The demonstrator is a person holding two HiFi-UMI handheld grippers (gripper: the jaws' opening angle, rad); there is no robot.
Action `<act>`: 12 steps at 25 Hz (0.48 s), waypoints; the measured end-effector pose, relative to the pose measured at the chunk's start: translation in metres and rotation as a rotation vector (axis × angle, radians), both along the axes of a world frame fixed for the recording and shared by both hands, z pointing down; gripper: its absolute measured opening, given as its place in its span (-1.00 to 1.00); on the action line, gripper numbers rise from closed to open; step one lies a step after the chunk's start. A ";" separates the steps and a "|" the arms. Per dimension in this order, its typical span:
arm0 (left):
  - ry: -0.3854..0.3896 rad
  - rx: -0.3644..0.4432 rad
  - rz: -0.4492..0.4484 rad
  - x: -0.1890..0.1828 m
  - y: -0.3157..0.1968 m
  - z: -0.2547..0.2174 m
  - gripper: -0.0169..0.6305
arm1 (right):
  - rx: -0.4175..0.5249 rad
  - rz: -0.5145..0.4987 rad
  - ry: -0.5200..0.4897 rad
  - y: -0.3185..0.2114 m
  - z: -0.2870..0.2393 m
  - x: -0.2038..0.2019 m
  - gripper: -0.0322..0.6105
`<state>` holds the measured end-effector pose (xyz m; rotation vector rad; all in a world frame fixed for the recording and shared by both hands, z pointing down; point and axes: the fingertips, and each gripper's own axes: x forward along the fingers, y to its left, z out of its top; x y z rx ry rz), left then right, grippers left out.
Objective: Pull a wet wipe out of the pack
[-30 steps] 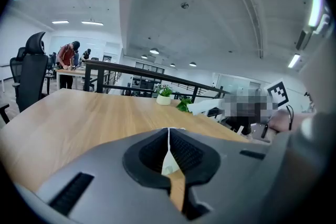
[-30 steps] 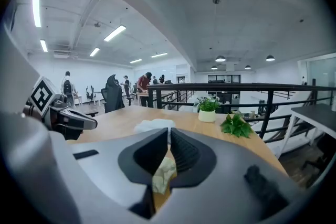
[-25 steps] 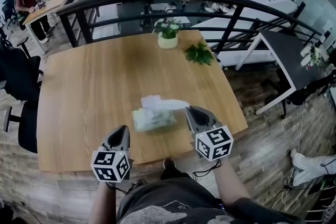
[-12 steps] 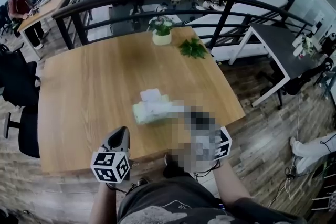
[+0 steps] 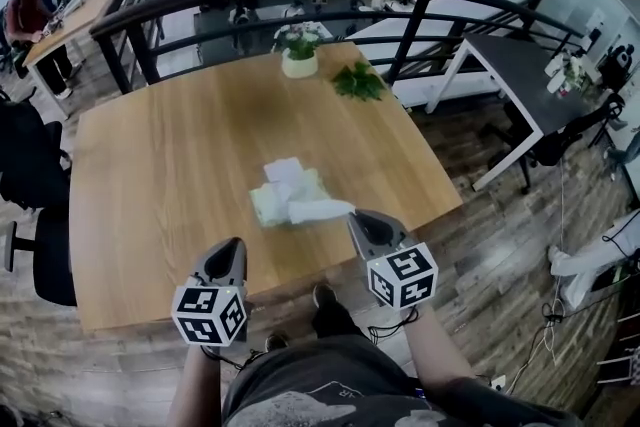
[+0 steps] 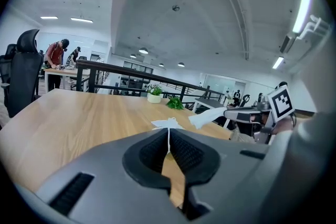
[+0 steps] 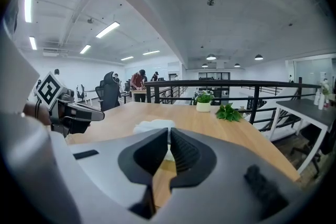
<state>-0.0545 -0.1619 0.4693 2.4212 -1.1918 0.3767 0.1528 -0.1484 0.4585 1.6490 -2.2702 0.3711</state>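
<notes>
So the right gripper (image 5: 358,220) has its jaws pressed together on one end of a wet wipe (image 5: 320,210), pinching it right at the tips. The wipe runs out from those tips, ahead and off to that gripper's left, as a white strip over the pack (image 5: 272,203). Can't tell from here whether its far end is clear of the pack. The pack itself lies flat on the wooden table (image 5: 170,155), just ahead of the right gripper and a bit to its left. There's a white piece (image 5: 283,170) on the pack's far side, a flap or a sheet, I can't say which.

The left gripper (image 5: 232,250) is empty, its jaws pressed together with nothing between them. It hangs over the near table edge, with the pack ahead of it and to its right, clearly apart. The two grippers sit side by side, both pointing out across the table and tipped down a little.

Way beyond both, near the far edge, there's a small potted plant (image 5: 298,55) and a leafy green sprig (image 5: 358,83) to its right.
</notes>
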 end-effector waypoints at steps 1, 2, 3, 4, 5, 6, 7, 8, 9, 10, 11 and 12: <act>0.000 0.000 0.004 0.000 0.001 0.000 -0.89 | -0.003 0.003 0.000 0.002 0.001 -0.001 -0.80; 0.000 -0.001 0.008 -0.001 0.001 0.000 -0.89 | -0.006 0.005 0.002 0.003 0.002 -0.003 -0.80; 0.001 -0.001 0.011 -0.001 0.002 0.000 -0.89 | -0.009 0.005 0.005 0.004 0.003 -0.004 -0.80; 0.002 -0.001 0.013 -0.002 0.002 0.000 -0.89 | -0.011 0.005 0.008 0.005 0.003 -0.005 -0.80; 0.005 0.000 0.014 -0.002 0.003 0.000 -0.89 | -0.011 0.005 0.011 0.005 0.004 -0.006 -0.80; 0.006 0.000 0.015 -0.002 0.003 0.000 -0.89 | -0.011 0.004 0.013 0.005 0.004 -0.007 -0.80; 0.007 -0.001 0.017 -0.003 0.003 0.001 -0.89 | -0.011 0.002 0.016 0.005 0.004 -0.008 -0.80; 0.008 -0.002 0.018 -0.003 0.003 0.002 -0.89 | -0.012 0.001 0.018 0.005 0.004 -0.009 -0.80; 0.008 -0.003 0.019 -0.003 0.004 0.002 -0.89 | -0.013 0.001 0.021 0.006 0.004 -0.010 -0.80; 0.009 -0.004 0.021 -0.004 0.005 0.003 -0.89 | -0.014 0.000 0.023 0.006 0.004 -0.011 -0.80; 0.010 -0.004 0.023 -0.004 0.005 0.003 -0.89 | -0.014 0.001 0.026 0.007 0.004 -0.012 -0.80; 0.011 -0.003 0.024 -0.005 0.006 0.002 -0.89 | -0.015 0.002 0.028 0.008 0.004 -0.013 -0.80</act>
